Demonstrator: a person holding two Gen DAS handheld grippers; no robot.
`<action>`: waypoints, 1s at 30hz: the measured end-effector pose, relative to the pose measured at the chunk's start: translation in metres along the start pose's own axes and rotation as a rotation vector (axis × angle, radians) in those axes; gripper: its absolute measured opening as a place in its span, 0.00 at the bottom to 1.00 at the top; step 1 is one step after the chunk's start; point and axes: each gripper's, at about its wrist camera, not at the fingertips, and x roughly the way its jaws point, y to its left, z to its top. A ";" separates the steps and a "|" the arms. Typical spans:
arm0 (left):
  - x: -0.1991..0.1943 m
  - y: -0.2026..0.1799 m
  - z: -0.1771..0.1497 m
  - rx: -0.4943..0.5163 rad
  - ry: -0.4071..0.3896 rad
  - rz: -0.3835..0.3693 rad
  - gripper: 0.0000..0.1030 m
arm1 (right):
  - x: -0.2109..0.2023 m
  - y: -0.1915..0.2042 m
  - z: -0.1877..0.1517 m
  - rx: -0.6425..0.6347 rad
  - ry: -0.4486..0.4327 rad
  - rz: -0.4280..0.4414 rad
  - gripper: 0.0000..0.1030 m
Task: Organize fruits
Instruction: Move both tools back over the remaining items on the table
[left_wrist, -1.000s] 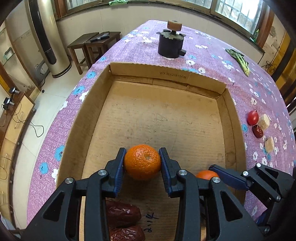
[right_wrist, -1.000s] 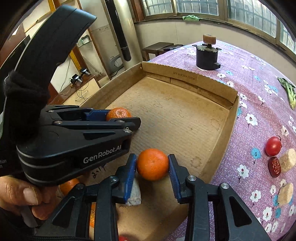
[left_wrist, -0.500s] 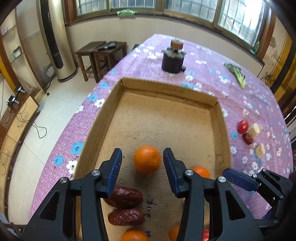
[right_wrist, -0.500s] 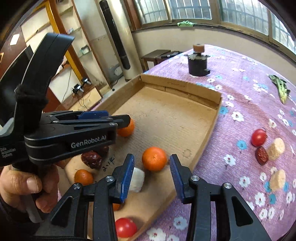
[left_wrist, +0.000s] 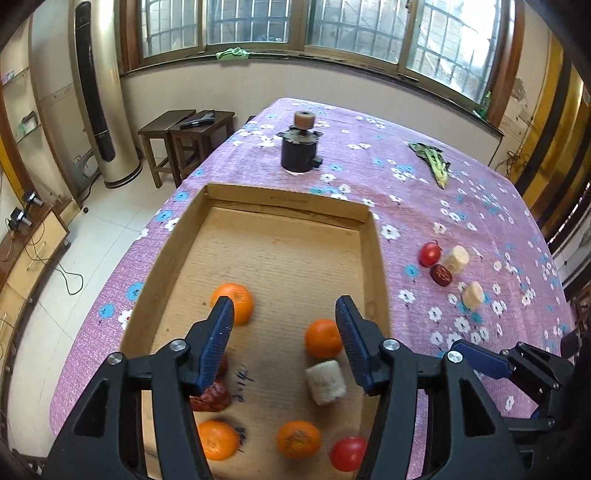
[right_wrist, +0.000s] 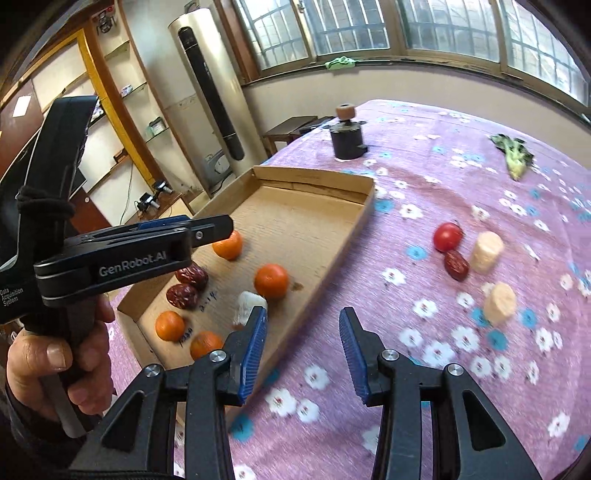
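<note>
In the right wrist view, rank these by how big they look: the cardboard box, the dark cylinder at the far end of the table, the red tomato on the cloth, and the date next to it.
1. cardboard box
2. dark cylinder, though farther off, so its true size is unsure
3. red tomato
4. date, a little smaller than the tomato

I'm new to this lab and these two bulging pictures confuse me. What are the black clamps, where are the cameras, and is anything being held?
No robot here: a person holds a hand-squeezed clamp in each hand, each carrying a wide-angle camera looking along its fingers. One view is from the left tool, whose jaws are opening with nothing gripped; the other from the right tool, open and empty. In the right view a hand holds the left tool. The cardboard box holds oranges, dates and a tomato; another tomato lies on the flowered tablecloth.
</note>
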 end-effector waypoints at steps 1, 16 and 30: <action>-0.001 -0.003 -0.001 0.005 0.000 -0.002 0.54 | -0.002 -0.004 -0.002 0.008 -0.002 -0.004 0.41; -0.015 -0.047 -0.012 0.071 -0.002 -0.064 0.54 | -0.041 -0.059 -0.032 0.119 -0.033 -0.071 0.42; -0.012 -0.085 -0.019 0.120 0.027 -0.124 0.54 | -0.055 -0.094 -0.045 0.191 -0.051 -0.121 0.43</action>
